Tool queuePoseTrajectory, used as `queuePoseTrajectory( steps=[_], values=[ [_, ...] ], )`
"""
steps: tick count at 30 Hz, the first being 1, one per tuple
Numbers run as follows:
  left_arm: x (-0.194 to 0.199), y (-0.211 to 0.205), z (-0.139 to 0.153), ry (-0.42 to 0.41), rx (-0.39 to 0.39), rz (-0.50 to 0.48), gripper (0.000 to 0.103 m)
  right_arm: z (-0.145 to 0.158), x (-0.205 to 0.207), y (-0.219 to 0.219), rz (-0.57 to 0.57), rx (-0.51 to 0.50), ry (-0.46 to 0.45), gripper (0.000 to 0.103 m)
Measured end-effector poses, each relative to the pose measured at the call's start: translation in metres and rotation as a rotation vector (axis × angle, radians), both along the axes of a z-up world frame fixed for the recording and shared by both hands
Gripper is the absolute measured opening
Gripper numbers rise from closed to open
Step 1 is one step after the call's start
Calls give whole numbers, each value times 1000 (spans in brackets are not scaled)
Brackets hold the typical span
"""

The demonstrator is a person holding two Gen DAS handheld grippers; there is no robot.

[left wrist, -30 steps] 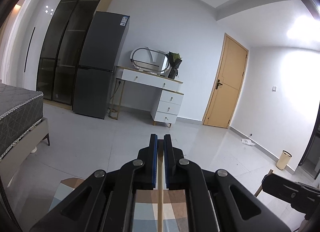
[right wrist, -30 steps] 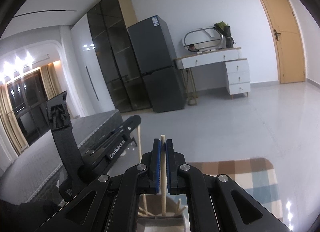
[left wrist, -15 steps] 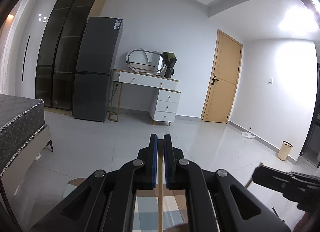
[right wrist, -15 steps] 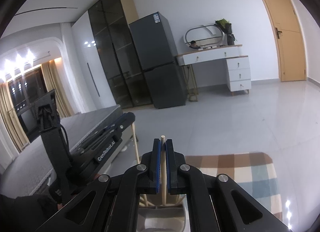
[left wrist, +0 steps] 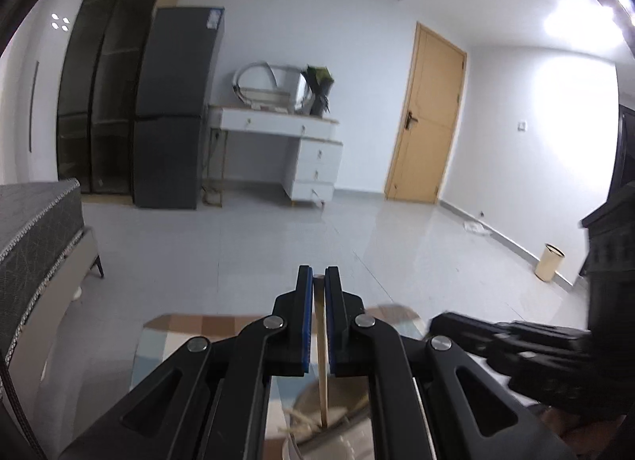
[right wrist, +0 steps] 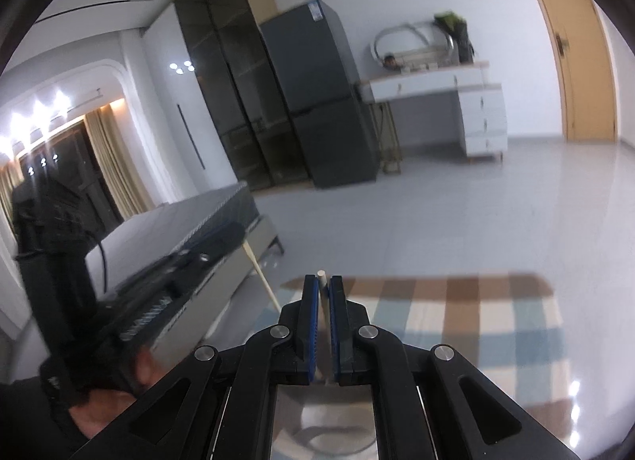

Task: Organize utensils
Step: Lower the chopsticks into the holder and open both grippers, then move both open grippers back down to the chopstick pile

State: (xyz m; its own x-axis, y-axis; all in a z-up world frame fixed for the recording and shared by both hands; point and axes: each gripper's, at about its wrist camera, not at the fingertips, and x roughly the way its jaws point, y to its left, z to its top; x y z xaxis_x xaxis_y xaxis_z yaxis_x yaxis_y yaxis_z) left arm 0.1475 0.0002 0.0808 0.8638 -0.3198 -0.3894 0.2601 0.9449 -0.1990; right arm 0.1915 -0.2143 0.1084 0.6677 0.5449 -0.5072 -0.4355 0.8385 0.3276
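Note:
My left gripper (left wrist: 318, 277) is shut on a pale wooden chopstick (left wrist: 322, 360) that hangs down into a round holder (left wrist: 345, 412) with other sticks in it. My right gripper (right wrist: 324, 279) is shut on another wooden chopstick (right wrist: 322, 281), upright, its lower end over a round metal holder (right wrist: 329, 424). The left gripper (right wrist: 174, 285) and its chopstick (right wrist: 262, 277) show at the left of the right wrist view. The right gripper (left wrist: 512, 345) shows at the right of the left wrist view, close beside the holder.
A checked mat (right wrist: 476, 317) lies under the holder. A grey bed (left wrist: 35, 230) stands at left, a dark fridge (left wrist: 174, 114), a white dresser (left wrist: 293, 150) and a wooden door (left wrist: 428, 118) at the far wall. A small bin (left wrist: 549, 261) stands at right.
Both grippers have tilted downward and come closer together; the holder now shows under each. Each still holds its chopstick.

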Motion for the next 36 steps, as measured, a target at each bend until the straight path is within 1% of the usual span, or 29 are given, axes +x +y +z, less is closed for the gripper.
queuePoseTrajectory(
  steps=[2, 3, 6, 8, 10, 11, 12, 13, 14, 15, 18, 19, 20, 21, 22, 23, 25, 27, 29, 31, 33, 36],
  values=[
    [4, -2, -4, 86, -17, -69, 2, -9, 1, -4, 3, 18, 45, 6],
    [2, -4, -6, 109, -14, -85, 2, -13, 0, -6, 5, 30, 66, 8],
    [-4, -13, -10, 167, 14, -121, 2, -20, -10, -17, -19, 61, 99, 9],
    [-5, -17, -11, 229, 21, -124, 7, -20, -20, -25, -38, 84, 105, 9],
    [-10, -17, -7, 254, 22, -91, 16, -18, -31, -31, -54, 96, 99, 13],
    [-14, -16, -4, 255, 9, -78, 18, -16, -40, -37, -62, 106, 92, 18],
    [-19, -16, -1, 255, 0, -64, 25, -14, -46, -40, -73, 109, 87, 30],
    [-24, -16, 2, 254, 1, -46, 36, -13, -55, -44, -84, 117, 79, 37],
    [-31, -17, 6, 249, 5, -30, 41, -11, -63, -49, -93, 126, 69, 43],
    [-39, -16, 6, 244, 6, -24, 47, -10, -71, -51, -95, 130, 62, 44],
    [-64, -17, 14, 227, 25, -1, 54, -7, -93, -59, -99, 131, 47, 45],
    [-74, -18, 18, 221, 25, 13, 59, -6, -99, -61, -104, 130, 39, 45],
    [-81, -19, 21, 215, 24, 28, 63, -4, -109, -63, -111, 124, 26, 48],
    [-84, -17, 21, 212, 25, 42, 69, -3, -115, -65, -115, 121, 18, 51],
    [-88, -18, 22, 206, 24, 55, 73, -1, -123, -67, -116, 119, 4, 52],
    [-96, -19, 25, 201, 19, 64, 73, 1, -132, -68, -116, 118, -9, 53],
    [-104, -21, 29, 209, 23, 83, 73, 3, -143, -70, -120, 114, -23, 57],
    [-111, -23, 36, 196, 25, 85, 74, 6, -154, -74, -121, 115, -38, 61],
    [-123, -24, 45, 176, 39, 110, 78, 8, -164, -77, -125, 120, -49, 65],
    [-139, -21, 48, 160, 18, 116, 87, 12, -173, -81, -112, 141, -61, 65],
    [-150, -21, 49, 140, 17, 139, 89, 12, -182, -82, -115, 143, -73, 69],
    [-161, -19, 42, 110, 22, 162, 92, 8, -191, -83, -118, 144, -70, 71]
  ],
)
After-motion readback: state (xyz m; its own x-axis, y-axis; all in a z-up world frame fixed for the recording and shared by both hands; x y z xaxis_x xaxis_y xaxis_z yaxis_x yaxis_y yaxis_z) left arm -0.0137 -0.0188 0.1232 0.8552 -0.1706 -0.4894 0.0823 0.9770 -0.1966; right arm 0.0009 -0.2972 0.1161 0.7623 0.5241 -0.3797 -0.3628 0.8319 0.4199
